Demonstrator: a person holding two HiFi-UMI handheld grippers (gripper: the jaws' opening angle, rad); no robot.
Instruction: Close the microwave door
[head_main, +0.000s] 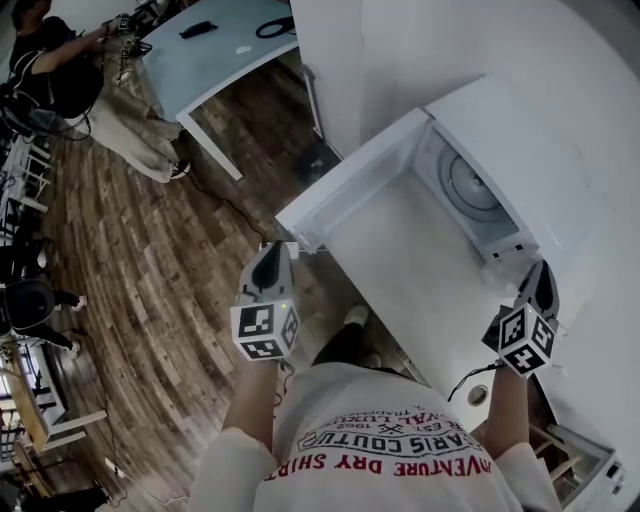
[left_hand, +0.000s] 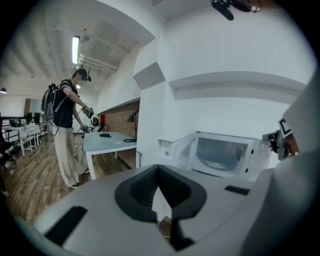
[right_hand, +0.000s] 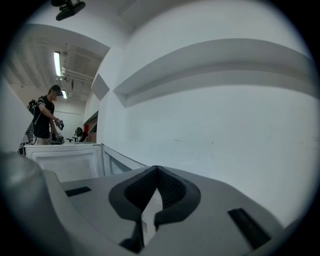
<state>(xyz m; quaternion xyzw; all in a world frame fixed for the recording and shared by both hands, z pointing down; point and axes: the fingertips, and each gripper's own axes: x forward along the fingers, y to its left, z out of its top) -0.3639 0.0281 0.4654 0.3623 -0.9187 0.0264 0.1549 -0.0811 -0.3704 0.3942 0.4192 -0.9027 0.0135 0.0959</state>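
Note:
The white microwave stands on a white counter against the wall. Its door is swung wide open toward the left, and the round turntable shows inside. My left gripper is shut and empty, its tip just below the door's free end. In the left gripper view the microwave and its open door lie ahead of the shut jaws. My right gripper is shut and empty, to the right of the microwave's front. The right gripper view shows the door at the left, beyond that gripper.
A person with a backpack stands at the far left beside a pale table holding a cable and small items. Wooden floor lies left of the counter. A white wall with a ledge faces the right gripper.

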